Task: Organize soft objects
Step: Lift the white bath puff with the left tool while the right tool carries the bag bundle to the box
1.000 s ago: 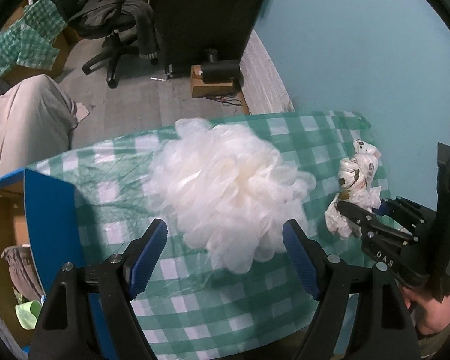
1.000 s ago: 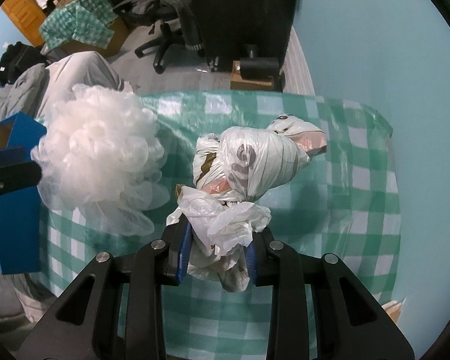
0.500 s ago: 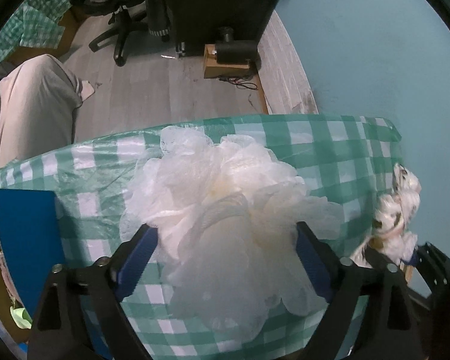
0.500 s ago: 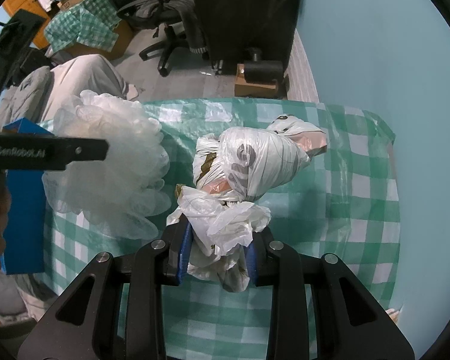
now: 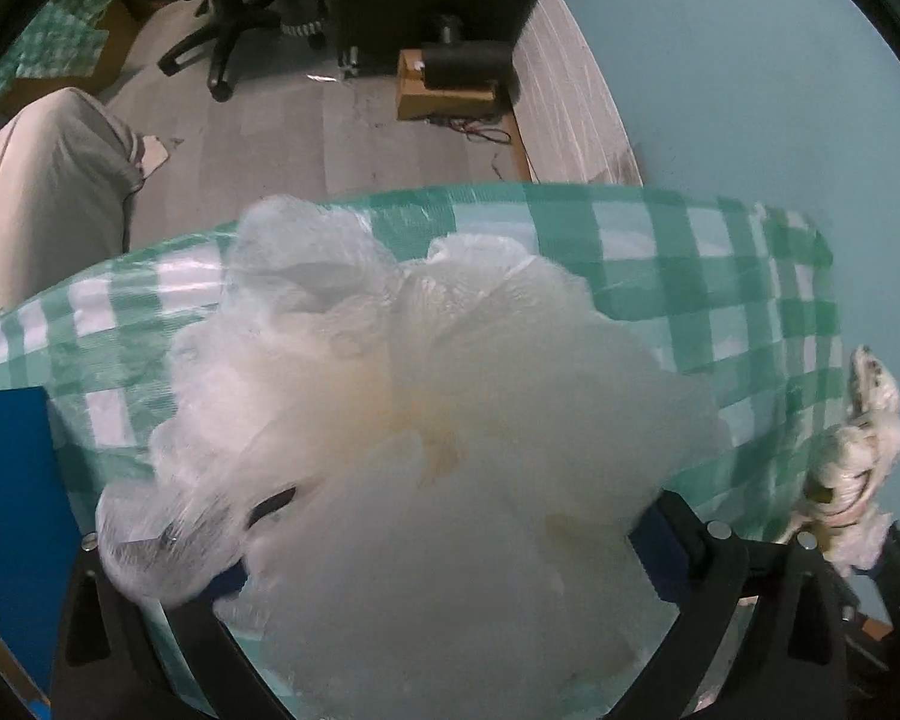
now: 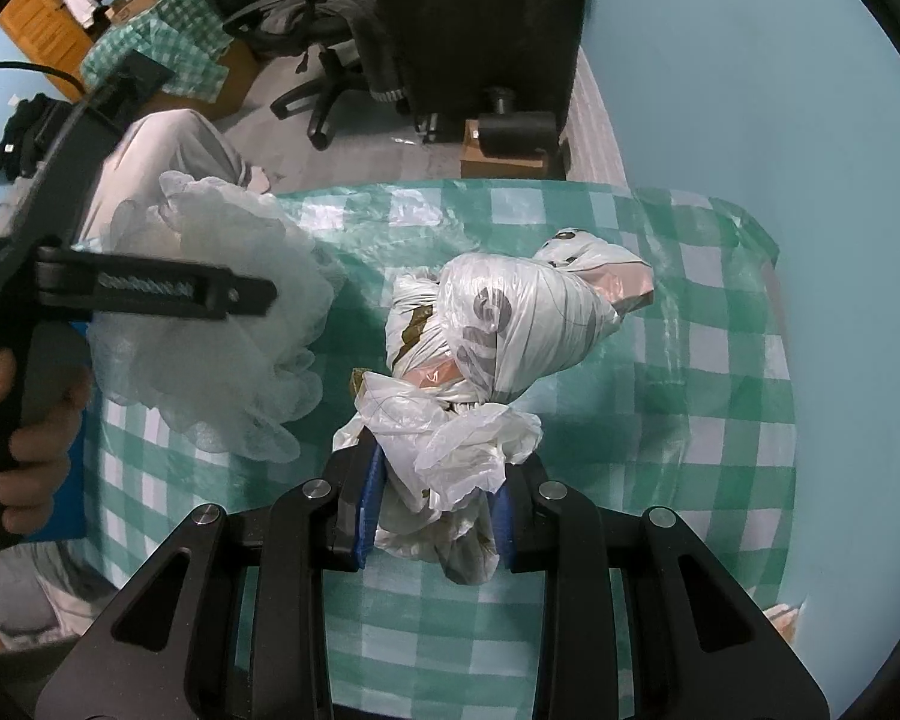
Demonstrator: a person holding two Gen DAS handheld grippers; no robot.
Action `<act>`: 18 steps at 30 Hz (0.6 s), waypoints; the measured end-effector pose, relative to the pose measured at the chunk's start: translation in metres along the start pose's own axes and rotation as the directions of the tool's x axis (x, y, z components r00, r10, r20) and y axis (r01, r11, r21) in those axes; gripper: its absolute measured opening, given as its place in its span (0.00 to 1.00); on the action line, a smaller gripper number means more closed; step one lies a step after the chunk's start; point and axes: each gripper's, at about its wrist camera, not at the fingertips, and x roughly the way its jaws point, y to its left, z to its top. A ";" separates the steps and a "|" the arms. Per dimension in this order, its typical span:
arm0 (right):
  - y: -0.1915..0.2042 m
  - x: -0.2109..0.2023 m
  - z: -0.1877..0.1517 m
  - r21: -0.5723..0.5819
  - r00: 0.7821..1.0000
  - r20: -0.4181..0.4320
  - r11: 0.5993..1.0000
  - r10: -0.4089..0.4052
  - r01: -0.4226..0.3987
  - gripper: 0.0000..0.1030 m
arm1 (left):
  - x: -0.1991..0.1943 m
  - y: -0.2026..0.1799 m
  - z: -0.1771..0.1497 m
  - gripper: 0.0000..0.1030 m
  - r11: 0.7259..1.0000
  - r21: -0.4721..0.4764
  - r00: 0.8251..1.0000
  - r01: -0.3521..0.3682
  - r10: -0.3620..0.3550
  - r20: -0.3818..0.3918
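The left gripper (image 5: pixel 444 546) straddles the white fluffy mesh bath sponge (image 5: pixel 426 420) on the green-checked table (image 5: pixel 720 276), fingers spread wide. The right gripper (image 6: pixel 435 501) pinches the knotted white plastic bag bundle (image 6: pixel 510 330) just beside it.

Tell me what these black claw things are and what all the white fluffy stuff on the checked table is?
The claws are two grabbers that a person holds, one in each hand. Each grabber carries a small round-eyed camera looking along its two fingers, so you get one picture from the left grabber and one from the right.

On the green-and-white checked tablecloth lie two soft things. One is a puffy white mesh bath sponge. The left gripper is wide open, with one finger on each side of the sponge, not squeezing it. In the right picture you see that same grabber from the side, with the person's hand on its handle.

The other is a knotted bundle of white plastic bags. The right gripper is shut on its loose end.
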 end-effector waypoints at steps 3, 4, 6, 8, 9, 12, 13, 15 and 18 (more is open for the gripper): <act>0.000 -0.001 0.000 0.000 1.000 -0.001 1.000 0.002 -0.002 0.28 | 0.005 0.002 0.000 1.00 1.000 -0.013 1.000 0.007 -0.006 0.010; 0.001 -0.001 -0.001 -0.001 1.000 -0.002 1.000 0.002 -0.002 0.28 | 0.007 0.002 0.000 1.00 1.000 -0.013 1.000 0.010 -0.010 0.014; 0.000 -0.001 -0.002 -0.002 1.000 -0.005 1.000 0.003 -0.003 0.28 | 0.010 0.001 -0.001 1.00 1.000 -0.002 1.000 0.008 -0.008 0.017; 0.000 -0.001 -0.004 -0.003 1.000 -0.008 1.000 0.001 -0.001 0.28 | 0.012 -0.001 -0.004 0.96 1.000 0.013 1.000 0.006 -0.007 0.024; 0.000 -0.001 -0.004 -0.003 1.000 -0.009 1.000 0.002 -0.002 0.28 | 0.012 -0.001 -0.006 0.91 1.000 0.017 1.000 0.007 -0.007 0.030; 0.001 -0.002 -0.004 -0.006 1.000 -0.006 1.000 0.005 -0.005 0.28 | 0.008 0.000 -0.014 0.75 0.999 0.024 0.998 0.025 -0.027 0.057; 0.002 -0.002 -0.004 -0.007 1.000 -0.003 1.000 0.007 -0.007 0.28 | 0.006 0.000 -0.017 0.70 0.999 0.029 0.997 0.033 -0.035 0.067; 0.003 -0.002 -0.004 -0.010 1.000 0.001 1.000 0.010 -0.010 0.28 | 0.000 0.001 -0.023 0.65 0.998 0.042 0.996 0.041 -0.045 0.083; 0.005 -0.003 -0.004 -0.019 1.000 0.007 1.000 0.013 -0.013 0.28 | -0.009 0.002 -0.033 0.60 0.997 0.062 0.993 0.042 -0.049 0.107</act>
